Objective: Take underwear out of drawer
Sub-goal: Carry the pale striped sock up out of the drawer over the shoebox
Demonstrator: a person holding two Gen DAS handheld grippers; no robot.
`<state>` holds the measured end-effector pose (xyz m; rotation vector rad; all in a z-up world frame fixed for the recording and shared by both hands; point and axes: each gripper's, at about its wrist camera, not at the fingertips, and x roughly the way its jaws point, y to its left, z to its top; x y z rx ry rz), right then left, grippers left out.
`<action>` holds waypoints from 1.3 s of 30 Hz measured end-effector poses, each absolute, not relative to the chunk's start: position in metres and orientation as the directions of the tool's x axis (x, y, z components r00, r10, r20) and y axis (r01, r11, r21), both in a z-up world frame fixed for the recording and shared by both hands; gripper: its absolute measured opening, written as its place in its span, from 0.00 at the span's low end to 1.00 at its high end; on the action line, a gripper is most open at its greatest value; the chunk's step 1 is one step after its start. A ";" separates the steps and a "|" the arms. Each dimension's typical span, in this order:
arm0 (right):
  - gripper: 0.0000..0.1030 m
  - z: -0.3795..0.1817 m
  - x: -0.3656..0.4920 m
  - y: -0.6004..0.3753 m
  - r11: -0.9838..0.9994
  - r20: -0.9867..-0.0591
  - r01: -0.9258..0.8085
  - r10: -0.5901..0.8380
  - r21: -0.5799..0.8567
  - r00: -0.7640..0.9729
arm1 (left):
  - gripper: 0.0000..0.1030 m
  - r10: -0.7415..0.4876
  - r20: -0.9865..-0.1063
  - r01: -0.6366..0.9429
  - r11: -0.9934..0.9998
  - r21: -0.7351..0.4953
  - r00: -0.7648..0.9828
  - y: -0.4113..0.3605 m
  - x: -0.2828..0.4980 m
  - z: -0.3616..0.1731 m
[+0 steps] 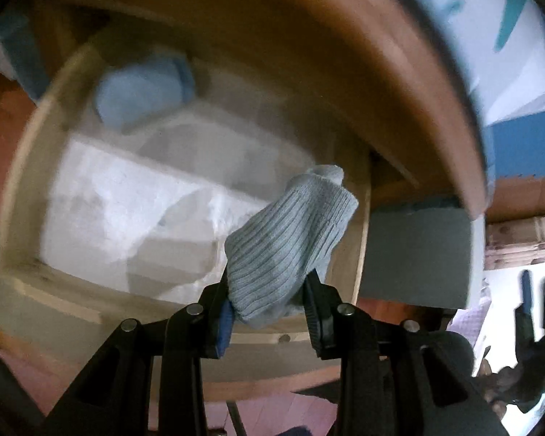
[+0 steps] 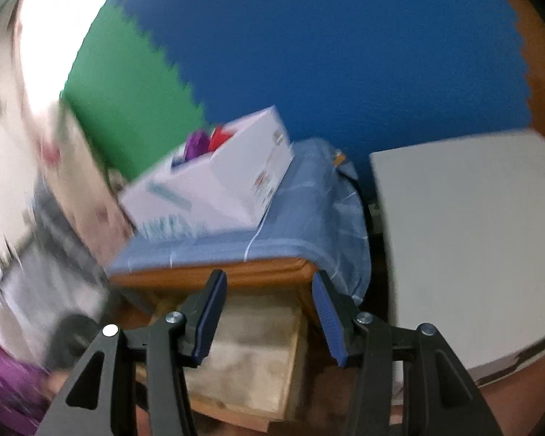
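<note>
Pale blue ribbed underwear (image 1: 290, 239) sits pinched between the left gripper (image 1: 267, 309) pads, above the open drawer (image 1: 14, 181); the right gripper (image 2: 269, 316) gapes empty.

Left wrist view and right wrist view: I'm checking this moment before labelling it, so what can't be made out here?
- Left wrist view: the drawer contents are motion-blurred; the white pieces and the blue bundle have no readable shape.
- Left wrist view: the pale blue ribbed garment in the left gripper is bunched, so its type is unclear.
- Right wrist view: the white box print is smeared; the fingers hide part of the drawer.
</note>
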<state>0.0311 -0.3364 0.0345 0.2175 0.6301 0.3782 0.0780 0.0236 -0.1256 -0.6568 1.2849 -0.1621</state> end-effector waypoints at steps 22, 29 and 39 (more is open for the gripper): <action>0.49 -0.086 0.040 -0.143 0.728 -0.694 -0.185 0.686 0.661 0.220 | 0.29 -0.455 -0.707 -0.156 0.772 -0.616 0.542 0.149 0.004 -0.013; 0.49 -0.085 0.053 -0.168 0.729 -0.682 -0.104 0.673 0.676 0.285 | 0.30 -0.473 -0.646 -0.046 0.785 -0.618 0.599 0.147 0.006 0.047; 0.49 -0.083 0.056 -0.176 0.717 -0.663 -0.121 0.686 0.686 0.299 | 0.31 -0.466 -0.584 0.109 0.834 -0.541 0.665 0.124 0.069 0.144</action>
